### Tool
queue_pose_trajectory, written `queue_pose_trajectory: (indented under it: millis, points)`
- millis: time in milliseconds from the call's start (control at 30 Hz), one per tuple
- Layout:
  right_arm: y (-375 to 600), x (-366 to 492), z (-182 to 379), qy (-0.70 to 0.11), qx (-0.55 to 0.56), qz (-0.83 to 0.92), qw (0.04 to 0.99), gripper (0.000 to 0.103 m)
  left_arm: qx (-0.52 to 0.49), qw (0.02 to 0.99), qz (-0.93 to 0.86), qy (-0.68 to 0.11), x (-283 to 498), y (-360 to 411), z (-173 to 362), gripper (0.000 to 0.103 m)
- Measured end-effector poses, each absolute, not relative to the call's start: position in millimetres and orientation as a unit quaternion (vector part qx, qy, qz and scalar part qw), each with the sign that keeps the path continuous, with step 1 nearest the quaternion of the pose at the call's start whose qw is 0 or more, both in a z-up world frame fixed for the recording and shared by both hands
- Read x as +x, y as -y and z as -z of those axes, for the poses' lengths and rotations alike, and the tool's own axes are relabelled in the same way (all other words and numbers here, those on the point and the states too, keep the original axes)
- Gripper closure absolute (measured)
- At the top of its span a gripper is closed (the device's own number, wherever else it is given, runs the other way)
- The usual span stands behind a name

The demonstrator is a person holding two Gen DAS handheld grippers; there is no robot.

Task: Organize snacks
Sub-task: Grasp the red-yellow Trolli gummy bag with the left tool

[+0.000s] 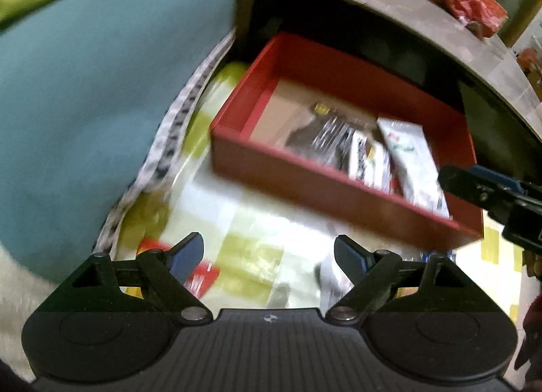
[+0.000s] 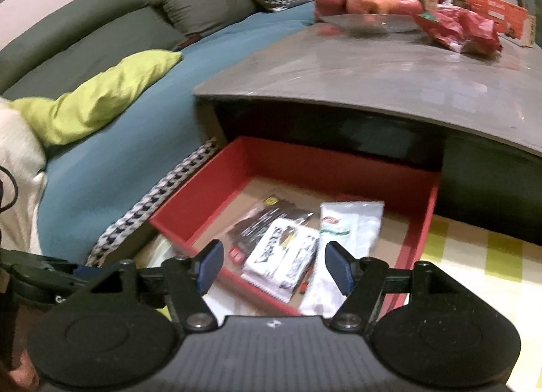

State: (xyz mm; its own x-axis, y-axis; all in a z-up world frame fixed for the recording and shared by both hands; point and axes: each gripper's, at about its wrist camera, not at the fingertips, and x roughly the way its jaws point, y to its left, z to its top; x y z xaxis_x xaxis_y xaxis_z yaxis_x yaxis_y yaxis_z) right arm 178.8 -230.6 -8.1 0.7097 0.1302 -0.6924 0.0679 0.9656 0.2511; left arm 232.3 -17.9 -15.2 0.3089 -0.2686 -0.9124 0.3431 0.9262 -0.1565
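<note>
I take the red box (image 2: 420, 222) as my landmark; it sits on the floor mat, tucked partly under the grey table (image 2: 372, 80). Inside it, toward its near right corner, lie three snack packets side by side: a dark foil packet (image 2: 267, 222), a white-and-black packet (image 2: 284, 260) and a white pouch (image 2: 352, 226) whose near end hangs over the box's front wall.

My right gripper (image 2: 274, 266) hangs just over that front wall, fingers spread apart with nothing between them. The white-and-black packet lies straight ahead of it, framed between the two blue pads, and its long axis runs roughly along my line of approach, so the fingers would close across its short width. My left gripper (image 1: 269, 256) is also released and empty; it sits back from the box over the checked mat (image 1: 244, 215), with the packets ahead and well to its right. The right gripper is plainly the nearer one.

More snacks sit outside the box: a red wrapper (image 2: 460, 29) on the table top beside the bowl of apples (image 2: 366, 2), and something red and white, too blurred to name, on the mat below the left gripper. I judge the sorting only partly done.
</note>
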Motion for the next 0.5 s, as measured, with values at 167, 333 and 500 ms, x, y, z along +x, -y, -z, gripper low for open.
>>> queue_pose_trajectory:
  millis: [167, 333, 500]
  points:
    - [217.7, 167.6, 9.4, -0.390, 0.116, -0.034, 0.913, 0.026, 0.052, 0.796, 0.156, -0.583, 225.9, -1.8, 33.6, 0.014]
    - [208.0, 162.6, 14.5, -0.404, 0.102, -0.045, 0.908, 0.026, 0.059, 0.777, 0.128, -0.613, 235.4, -15.2, 57.9, 0.014]
    - [204.7, 161.5, 19.1, -0.414, 0.100, -0.050, 0.904, 0.025, 0.069, 0.780, 0.093, -0.615, 248.7, -19.5, 71.0, 0.005]
